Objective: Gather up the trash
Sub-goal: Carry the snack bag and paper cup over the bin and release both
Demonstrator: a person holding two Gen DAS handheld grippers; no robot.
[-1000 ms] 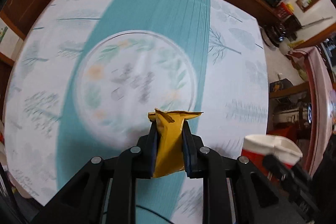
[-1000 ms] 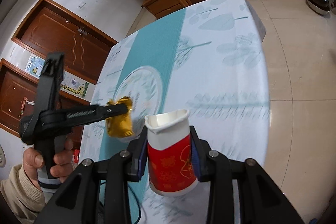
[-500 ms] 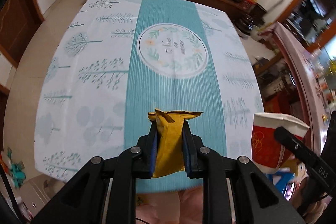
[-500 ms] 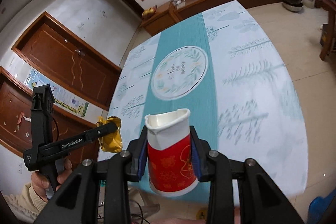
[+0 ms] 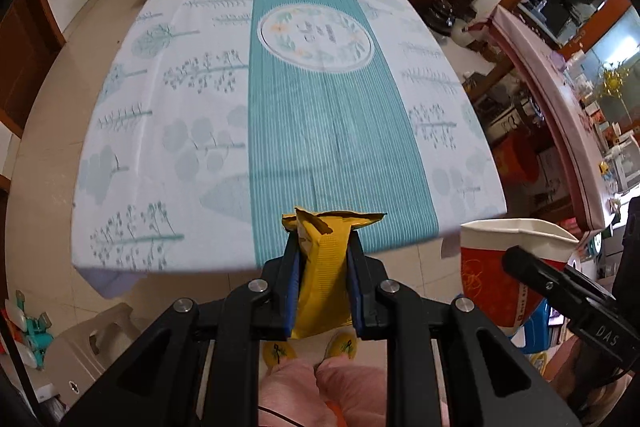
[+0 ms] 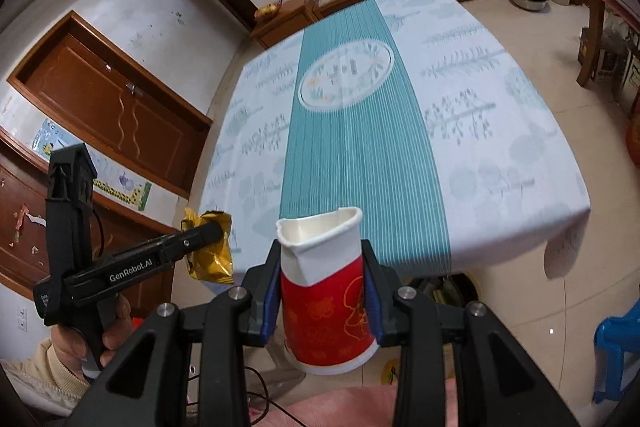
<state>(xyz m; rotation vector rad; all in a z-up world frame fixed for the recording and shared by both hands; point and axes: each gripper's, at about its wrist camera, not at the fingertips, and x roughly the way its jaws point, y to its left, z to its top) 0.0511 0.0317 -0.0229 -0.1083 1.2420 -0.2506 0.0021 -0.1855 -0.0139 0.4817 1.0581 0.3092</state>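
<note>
Compared with a second ago, far more of the table is seen from both wrist views, its near edge now lying ahead of the grippers, where before only the cloth filled the left view; floor, pink trousers and yellow slippers are now shown beneath the left gripper; both grippers have been drawn back off the table toward the person. The grips are unchanged: the wrapper, yellow and crumpled, is clamped upright between the nearly closed jaws of the left gripper; the cup, red with a white dented rim, is clamped between the partly closed jaws of the right gripper, its mouth squeezed out of round. Both grippers are pointed steeply downward, side by side and near each other, the left one held by a hand with a beige sleeve, seen at the left of the right view; wrapper and cup are held in the air just short of the table edge, above the floor.
</note>
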